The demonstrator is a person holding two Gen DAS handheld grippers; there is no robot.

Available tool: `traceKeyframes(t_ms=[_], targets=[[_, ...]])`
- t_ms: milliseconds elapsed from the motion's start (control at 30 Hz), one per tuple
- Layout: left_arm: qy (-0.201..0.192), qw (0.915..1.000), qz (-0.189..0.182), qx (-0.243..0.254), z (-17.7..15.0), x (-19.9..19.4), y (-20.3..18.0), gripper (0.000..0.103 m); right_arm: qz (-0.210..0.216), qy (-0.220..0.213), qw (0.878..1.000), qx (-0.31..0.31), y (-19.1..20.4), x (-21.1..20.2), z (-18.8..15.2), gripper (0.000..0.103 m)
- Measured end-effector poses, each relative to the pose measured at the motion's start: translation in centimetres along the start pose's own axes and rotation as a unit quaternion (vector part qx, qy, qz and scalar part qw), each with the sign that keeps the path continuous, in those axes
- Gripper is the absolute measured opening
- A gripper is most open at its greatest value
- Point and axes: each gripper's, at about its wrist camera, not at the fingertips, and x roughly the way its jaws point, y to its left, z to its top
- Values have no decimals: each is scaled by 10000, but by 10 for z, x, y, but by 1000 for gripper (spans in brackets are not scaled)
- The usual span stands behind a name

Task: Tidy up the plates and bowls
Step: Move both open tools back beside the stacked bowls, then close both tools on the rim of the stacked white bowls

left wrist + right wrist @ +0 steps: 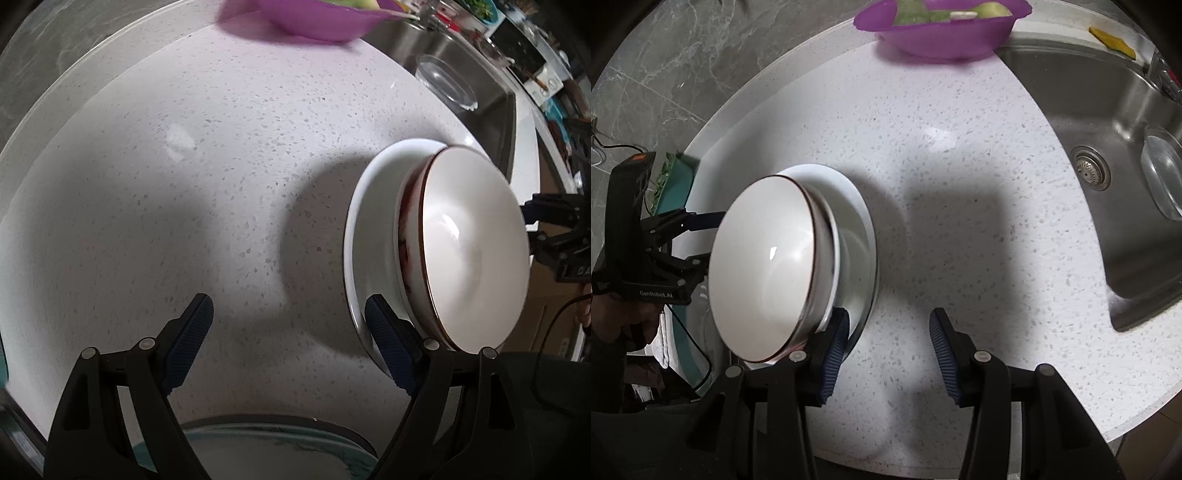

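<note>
A white bowl with a brown rim sits stacked in a wider white plate on the speckled white counter. The same bowl and plate show in the right wrist view. My left gripper is open, its right finger at the plate's near rim. My right gripper is open, its left finger against the stack's near edge. Each gripper is seen from the other's view beside the stack. A marbled plate lies just below my left gripper.
A purple basin with green scraps stands at the counter's far edge. A steel sink lies to the right, with a clear glass container in it. A teal tray sits at the left.
</note>
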Motion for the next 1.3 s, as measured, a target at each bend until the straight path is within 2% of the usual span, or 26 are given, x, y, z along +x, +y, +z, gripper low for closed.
traceKeyframes(t_ms=[67,167,433,567,667,900,967,1000,1133,1300], targets=[[40,9999,-133,41,2,6,0,75,40,-66,10000,37,-2,3,0,50],[82,9997,-178,163,5,11,-2,72,66,-85,9999,17,-2,8,0,50],[-21,9996,-237,149,12,12,-2,69,-12,-102,9999,-56,4,15,3,48],[-42,9995,-252,161,16,13,-1,73,-34,-37,10000,53,3,22,5,50],[-8,9997,-234,77,17,17,2,84,-63,6,9999,78,3,26,6,50],[3,9996,-263,-29,25,26,0,84,-92,-175,9994,288,1,28,13,49],[66,9999,-25,82,25,31,-4,79,105,-156,9997,174,4,29,15,33],[47,9999,-86,126,25,33,-7,76,176,-142,9996,169,6,30,16,31],[-61,9993,-353,115,28,31,-14,42,183,-45,9994,287,8,37,21,27],[-43,9986,-497,169,33,31,-21,27,40,39,9999,127,17,39,24,29]])
